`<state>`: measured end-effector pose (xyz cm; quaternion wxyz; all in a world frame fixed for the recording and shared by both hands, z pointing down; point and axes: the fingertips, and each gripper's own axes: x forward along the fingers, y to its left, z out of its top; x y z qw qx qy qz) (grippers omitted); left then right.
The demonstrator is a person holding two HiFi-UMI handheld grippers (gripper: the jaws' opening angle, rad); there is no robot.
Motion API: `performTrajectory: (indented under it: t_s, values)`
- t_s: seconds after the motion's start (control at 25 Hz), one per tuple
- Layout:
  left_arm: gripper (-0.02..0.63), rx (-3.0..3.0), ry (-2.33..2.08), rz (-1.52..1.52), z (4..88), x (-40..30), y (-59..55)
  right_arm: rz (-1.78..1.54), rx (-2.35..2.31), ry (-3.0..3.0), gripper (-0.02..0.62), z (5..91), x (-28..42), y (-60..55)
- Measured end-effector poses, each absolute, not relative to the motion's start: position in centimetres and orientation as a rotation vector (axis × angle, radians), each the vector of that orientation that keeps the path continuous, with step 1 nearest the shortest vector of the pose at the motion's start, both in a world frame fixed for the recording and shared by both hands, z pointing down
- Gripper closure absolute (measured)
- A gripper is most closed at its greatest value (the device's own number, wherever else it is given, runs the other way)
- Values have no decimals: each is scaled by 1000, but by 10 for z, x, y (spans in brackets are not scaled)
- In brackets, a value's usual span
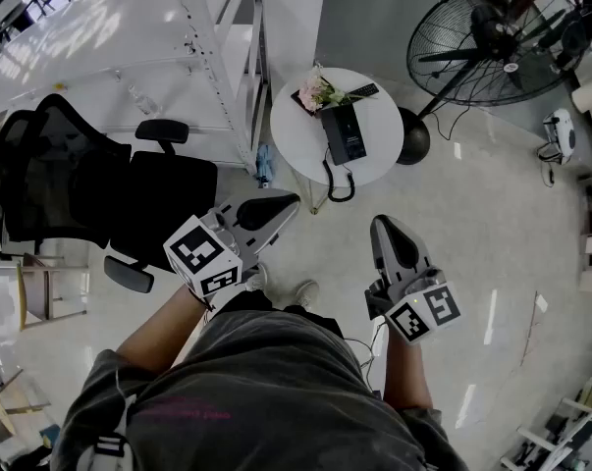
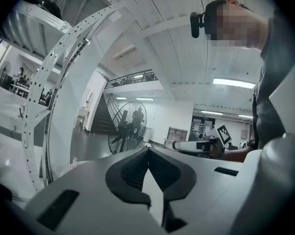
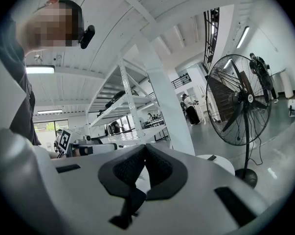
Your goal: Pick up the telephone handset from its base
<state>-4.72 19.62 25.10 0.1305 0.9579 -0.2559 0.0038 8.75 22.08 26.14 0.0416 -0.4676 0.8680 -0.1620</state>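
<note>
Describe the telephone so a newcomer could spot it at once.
Left of the big black floor fan stands a round white table. The telephone is the black boxy set at its middle, its coiled cord looping over the near edge, unlike the pink flowers and slim remote behind it.

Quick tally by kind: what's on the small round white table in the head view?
Telephone: 1
Flower bunch: 1
Slim black remote-like item: 1
Total: 3
</note>
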Motion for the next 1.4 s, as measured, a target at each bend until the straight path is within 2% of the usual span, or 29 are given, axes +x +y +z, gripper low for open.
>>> performTrajectory:
  t_s: [1.4]
  values:
    - [591, 2820, -848, -13, 240, 10, 236, -422, -1382, 2628, 577, 251, 166, 258]
